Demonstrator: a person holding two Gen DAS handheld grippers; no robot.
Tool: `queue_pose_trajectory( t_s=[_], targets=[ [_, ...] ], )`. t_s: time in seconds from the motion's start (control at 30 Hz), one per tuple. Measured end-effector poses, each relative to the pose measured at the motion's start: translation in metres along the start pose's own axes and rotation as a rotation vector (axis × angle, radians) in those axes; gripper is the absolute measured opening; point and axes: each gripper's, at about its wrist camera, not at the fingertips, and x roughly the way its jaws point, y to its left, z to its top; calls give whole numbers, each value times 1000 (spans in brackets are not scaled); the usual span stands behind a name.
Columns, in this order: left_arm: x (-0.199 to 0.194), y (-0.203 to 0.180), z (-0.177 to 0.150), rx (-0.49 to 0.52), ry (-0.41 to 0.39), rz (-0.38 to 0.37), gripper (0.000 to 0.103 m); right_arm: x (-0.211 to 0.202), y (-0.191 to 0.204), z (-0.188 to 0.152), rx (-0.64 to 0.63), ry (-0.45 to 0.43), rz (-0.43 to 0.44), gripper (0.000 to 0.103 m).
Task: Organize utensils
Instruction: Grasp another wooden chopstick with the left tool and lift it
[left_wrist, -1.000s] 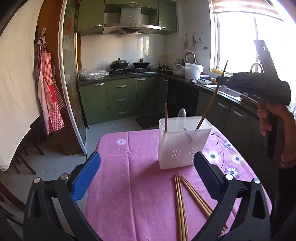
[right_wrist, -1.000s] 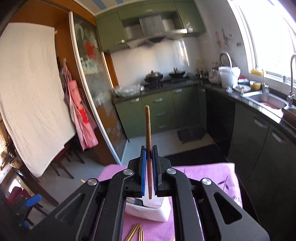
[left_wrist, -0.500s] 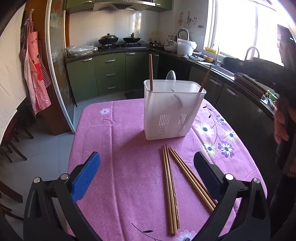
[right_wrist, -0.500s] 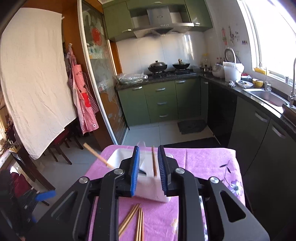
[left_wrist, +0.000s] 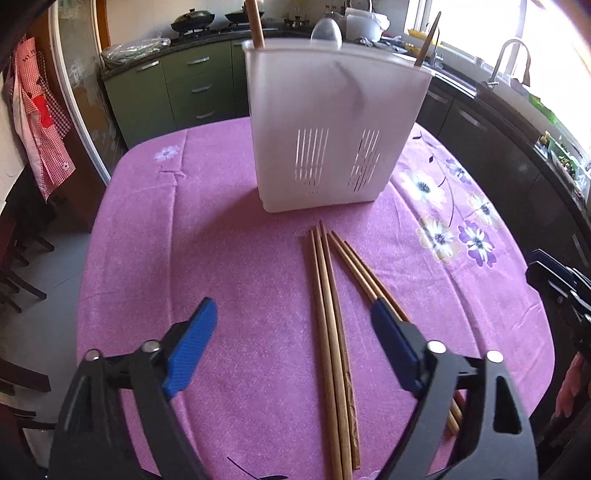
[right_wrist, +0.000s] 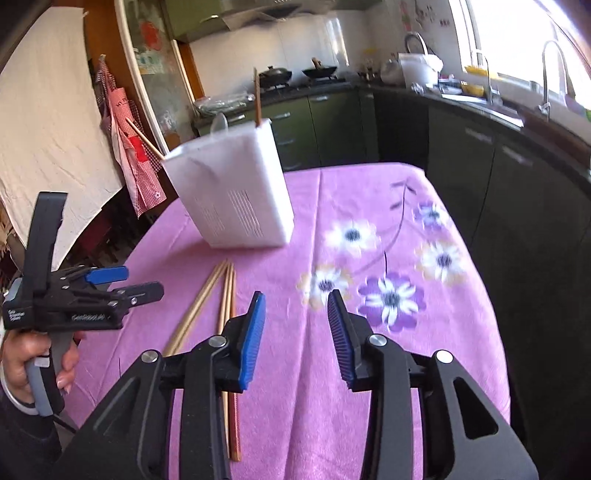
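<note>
L gripper (left_wrist: 291, 332) is wide open, nothing in it, hovering low over the loose chopsticks (left_wrist: 328, 314). They lie on the pink tablecloth (left_wrist: 221, 240), tips pointing to 12 o'clock toward the white utensil holder (left_wrist: 332, 125). One bundle sits between the blue pads; a second pair runs under the right pad (left_wrist: 391, 347) toward 5 o'clock.

R gripper (right_wrist: 297, 332) is about half open, also empty, over bare cloth w/ the chopsticks (right_wrist: 225, 295) at its 9–10 o'clock. The holder (right_wrist: 236, 192) is at 11 o'clock, already w/ two chopsticks and a spoon (left_wrist: 325, 29) standing in it.

Risks, as I judge them:
- The sticks lie touching, so closing L may grab several at once or pinch one askew; the rest roll off.
- The right pad overlaps the second pair, so it could press them into the cloth or drag it.
- Round sticks flat on cloth are an easy slip if gripped near an end.
- The holder looks light; a bump on insertion could tip it.
- The two grippers are near each other, so a clash is possible if both go for the same bundle.
</note>
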Motion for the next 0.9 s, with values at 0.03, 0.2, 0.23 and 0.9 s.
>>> queue_pose_trajectory(
  t_s=[0.03,0.2,0.23,0.9],
  targets=[
    [6,1,1,-2,20,-1,67,1,-4,-5,12,10,8,35],
    [29,5,3,-21,72,0,61,5,-6,-10,21,25,17,37],
    [31,5,3,-22,81,3,58,6,-6,-8,22,27,19,37],
    [55,-5,15,19,151,13,46,13,-7,-6,47,55,54,40]
  ],
)
